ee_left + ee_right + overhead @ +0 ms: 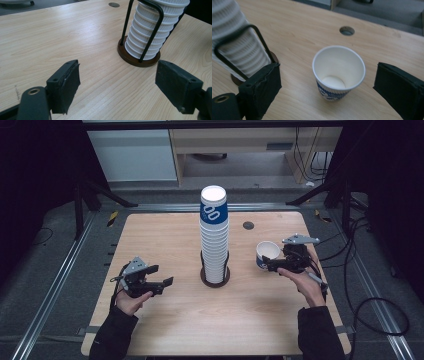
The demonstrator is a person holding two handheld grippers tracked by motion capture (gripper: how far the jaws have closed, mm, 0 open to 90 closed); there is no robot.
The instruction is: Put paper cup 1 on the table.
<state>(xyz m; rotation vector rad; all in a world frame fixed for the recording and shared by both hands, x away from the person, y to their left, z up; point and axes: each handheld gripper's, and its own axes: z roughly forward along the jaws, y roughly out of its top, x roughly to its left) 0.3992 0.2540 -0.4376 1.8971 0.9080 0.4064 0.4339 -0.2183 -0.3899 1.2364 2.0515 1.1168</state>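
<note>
A tall stack of white paper cups [215, 240] with a blue-printed top cup stands in a black wire holder [215, 279] at the table's middle. A single white cup with blue print [268, 254] stands upright on the table to its right. My right gripper [270, 265] is open right beside it. In the right gripper view the empty cup [338, 72] sits between the spread jaws of this gripper [328, 70], and neither pad touches it. My left gripper [164, 275] rests open at the left, empty, facing the holder's base [130, 57] and the cup stack [152, 32].
A round cable hole [248, 225] lies in the wooden tabletop [165, 320] behind the single cup. Black cables [370, 310] loop on the floor to the right. Metal rails [60, 285] run along the table's sides.
</note>
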